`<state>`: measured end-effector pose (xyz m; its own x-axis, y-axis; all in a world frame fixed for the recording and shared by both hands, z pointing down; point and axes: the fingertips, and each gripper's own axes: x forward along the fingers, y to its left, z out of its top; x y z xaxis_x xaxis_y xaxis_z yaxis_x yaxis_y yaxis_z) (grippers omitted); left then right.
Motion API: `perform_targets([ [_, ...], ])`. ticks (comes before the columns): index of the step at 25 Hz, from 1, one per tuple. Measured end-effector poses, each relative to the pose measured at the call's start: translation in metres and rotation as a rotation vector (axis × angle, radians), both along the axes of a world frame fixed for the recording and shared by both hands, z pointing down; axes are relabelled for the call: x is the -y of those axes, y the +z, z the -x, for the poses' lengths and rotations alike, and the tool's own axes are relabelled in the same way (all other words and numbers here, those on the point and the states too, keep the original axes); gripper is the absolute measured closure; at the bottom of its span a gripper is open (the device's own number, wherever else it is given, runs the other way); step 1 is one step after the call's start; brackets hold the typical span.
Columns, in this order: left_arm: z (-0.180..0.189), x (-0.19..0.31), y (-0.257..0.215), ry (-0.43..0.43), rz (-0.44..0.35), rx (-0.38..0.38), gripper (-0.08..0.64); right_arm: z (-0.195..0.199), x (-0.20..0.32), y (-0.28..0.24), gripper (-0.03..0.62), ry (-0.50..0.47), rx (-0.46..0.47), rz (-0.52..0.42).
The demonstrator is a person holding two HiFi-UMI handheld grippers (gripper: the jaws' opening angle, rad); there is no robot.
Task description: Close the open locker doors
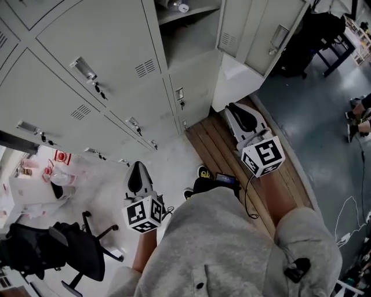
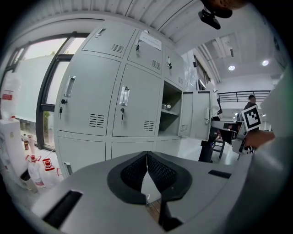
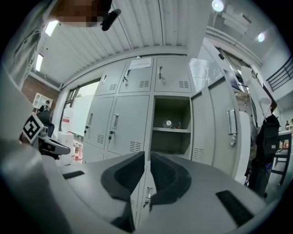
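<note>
A bank of grey lockers (image 1: 87,87) stands in front of me. One upper compartment (image 1: 188,29) is open, its shelf holding a small round object (image 1: 177,6). Its door (image 1: 261,29) is swung out to the right. My left gripper (image 1: 137,171) hangs low in front of the shut lockers, jaws shut and empty. My right gripper (image 1: 239,113) points at the foot of the open door, also shut and empty, a short way from it. The right gripper view shows the open compartment (image 3: 171,132) and door (image 3: 224,128) straight ahead. In the left gripper view they lie right of centre, compartment (image 2: 170,114) beside door (image 2: 197,114).
A black office chair (image 1: 58,249) stands at the lower left, with plastic bottles (image 1: 55,171) by the window. A wooden platform (image 1: 232,156) runs under the right gripper. A dark bag on a chair (image 1: 313,35) sits beyond the open door. Someone's feet (image 1: 359,113) show at the far right.
</note>
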<state>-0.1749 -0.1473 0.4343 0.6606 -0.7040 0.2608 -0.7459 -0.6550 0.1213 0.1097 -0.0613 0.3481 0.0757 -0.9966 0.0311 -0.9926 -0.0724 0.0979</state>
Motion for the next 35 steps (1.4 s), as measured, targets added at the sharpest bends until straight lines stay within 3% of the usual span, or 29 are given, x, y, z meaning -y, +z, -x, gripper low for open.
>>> perform_targets([
  [6, -0.025, 0.008, -0.001, 0.037, 0.003, 0.006, 0.549, -0.060, -0.012, -0.023, 0.536, 0.092, 0.015, -0.030],
  [16, -0.096, 0.013, -0.010, 0.088, 0.019, 0.024, 0.549, -0.192, -0.033, -0.036, 0.535, 0.265, 0.139, -0.084],
  [22, -0.146, 0.013, -0.014, 0.119, 0.007, 0.039, 0.549, -0.247, -0.035, -0.044, 0.535, 0.264, 0.153, -0.108],
  [26, -0.169, 0.012, -0.016, 0.134, -0.008, 0.056, 0.549, -0.268, -0.032, -0.048, 0.531, 0.204, 0.185, -0.132],
  [30, -0.183, 0.016, -0.019, 0.120, -0.028, 0.070, 0.549, -0.284, -0.023, -0.046, 0.482, 0.144, 0.203, -0.134],
  [35, -0.193, 0.020, -0.016, 0.090, -0.028, 0.073, 0.549, -0.304, -0.018, -0.050, 0.477, 0.117, 0.204, -0.159],
])
